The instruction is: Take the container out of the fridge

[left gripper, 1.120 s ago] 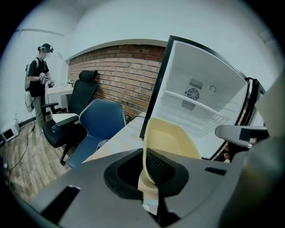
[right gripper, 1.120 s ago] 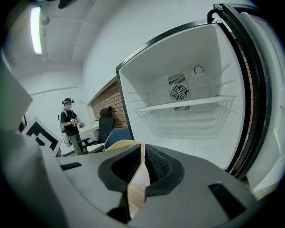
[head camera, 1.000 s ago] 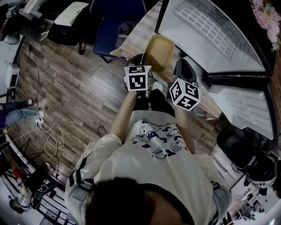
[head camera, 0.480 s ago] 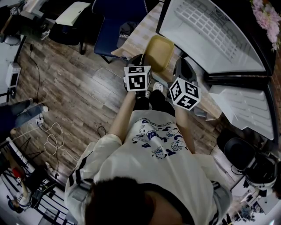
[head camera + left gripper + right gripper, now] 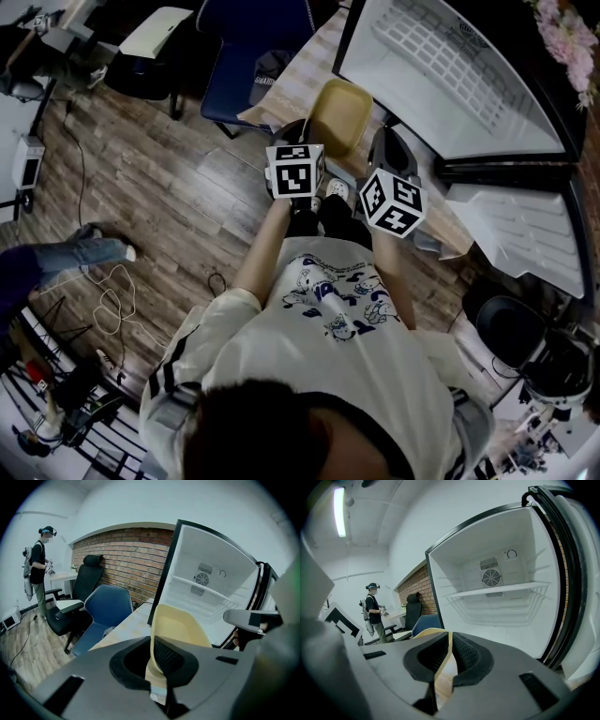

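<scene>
The left gripper [image 5: 153,662] clamps one rim of the yellow container [image 5: 339,114]. The right gripper [image 5: 448,661] pinches the opposite rim. The container is outside the open fridge [image 5: 448,82], above a table [image 5: 289,82].

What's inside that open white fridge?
The open white fridge shows one white shelf, a round fan vent on its back wall, and no food in sight. Its lowest part is covered by the grey right gripper clamping the yellow plastic container.
</scene>
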Demonstrator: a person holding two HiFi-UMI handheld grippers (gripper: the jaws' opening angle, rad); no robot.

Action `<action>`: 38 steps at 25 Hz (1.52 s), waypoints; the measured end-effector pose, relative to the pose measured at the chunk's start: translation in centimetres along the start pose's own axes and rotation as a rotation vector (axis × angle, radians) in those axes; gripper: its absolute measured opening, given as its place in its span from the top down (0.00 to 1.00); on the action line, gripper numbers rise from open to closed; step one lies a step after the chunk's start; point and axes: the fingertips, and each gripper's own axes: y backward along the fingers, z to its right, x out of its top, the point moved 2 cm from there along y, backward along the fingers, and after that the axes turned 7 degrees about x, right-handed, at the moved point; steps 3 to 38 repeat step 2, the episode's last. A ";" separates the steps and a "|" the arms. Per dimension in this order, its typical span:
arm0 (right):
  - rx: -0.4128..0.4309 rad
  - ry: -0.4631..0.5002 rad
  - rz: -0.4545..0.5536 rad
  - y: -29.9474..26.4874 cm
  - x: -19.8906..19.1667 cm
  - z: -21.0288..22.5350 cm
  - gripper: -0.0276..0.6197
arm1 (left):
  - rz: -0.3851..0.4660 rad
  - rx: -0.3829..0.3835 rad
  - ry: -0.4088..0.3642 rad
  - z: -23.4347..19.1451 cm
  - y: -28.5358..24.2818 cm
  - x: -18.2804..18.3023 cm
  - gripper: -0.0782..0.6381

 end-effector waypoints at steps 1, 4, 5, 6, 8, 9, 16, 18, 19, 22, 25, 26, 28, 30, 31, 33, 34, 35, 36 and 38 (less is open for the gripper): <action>0.001 0.000 0.000 0.0 0.0 0.0 0.88 | 0.000 0.000 -0.001 0.0 0.0 0.0 0.85; 0.001 0.000 0.001 0.0 0.0 0.0 0.88 | 0.000 0.000 -0.001 0.1 0.0 0.0 0.85; 0.001 0.000 0.001 0.0 0.0 0.0 0.88 | 0.000 0.000 -0.001 0.1 0.0 0.0 0.85; 0.001 0.000 0.001 0.0 0.0 0.0 0.88 | 0.000 0.000 -0.001 0.1 0.0 0.0 0.85; 0.001 0.000 0.001 0.0 0.0 0.0 0.88 | 0.000 0.000 -0.001 0.1 0.0 0.0 0.85; 0.001 0.000 0.001 0.0 0.0 0.0 0.88 | 0.000 0.000 -0.001 0.1 0.0 0.0 0.85; 0.001 0.000 0.001 0.0 0.0 0.0 0.88 | 0.000 0.000 -0.001 0.1 0.0 0.0 0.85; 0.001 0.000 0.001 0.0 0.0 0.0 0.88 | 0.000 0.000 -0.001 0.1 0.0 0.0 0.85; 0.001 0.000 0.001 0.0 0.0 0.0 0.88 | 0.000 0.000 -0.001 0.1 0.0 0.0 0.85; 0.001 0.000 0.001 0.0 0.0 0.0 0.88 | 0.000 0.000 -0.001 0.1 0.0 0.0 0.85; 0.001 0.000 0.001 0.0 0.0 0.0 0.88 | 0.000 0.000 -0.001 0.1 0.0 0.0 0.85; 0.001 0.000 0.001 0.0 0.0 0.0 0.88 | 0.000 0.000 -0.001 0.1 0.0 0.0 0.85; 0.001 0.000 0.001 0.0 0.0 0.0 0.88 | 0.000 0.000 -0.001 0.1 0.0 0.0 0.85; 0.001 0.000 0.001 0.0 0.0 0.0 0.88 | 0.000 0.000 -0.001 0.1 0.0 0.0 0.85; 0.001 0.000 0.001 0.0 0.0 0.0 0.88 | 0.000 0.000 -0.001 0.1 0.0 0.0 0.85; 0.001 0.000 0.001 0.0 0.0 0.0 0.88 | 0.000 0.000 -0.001 0.1 0.0 0.0 0.85; 0.001 0.000 0.001 0.0 0.0 0.0 0.88 | 0.000 0.000 -0.001 0.1 0.0 0.0 0.85; 0.001 0.000 0.001 0.0 0.0 0.0 0.88 | 0.000 0.000 -0.001 0.1 0.0 0.0 0.85; 0.001 0.000 0.001 0.0 0.0 0.0 0.88 | 0.000 0.000 -0.001 0.1 0.0 0.0 0.85; 0.001 0.000 0.001 0.0 0.0 0.0 0.88 | 0.000 0.000 -0.001 0.1 0.0 0.0 0.85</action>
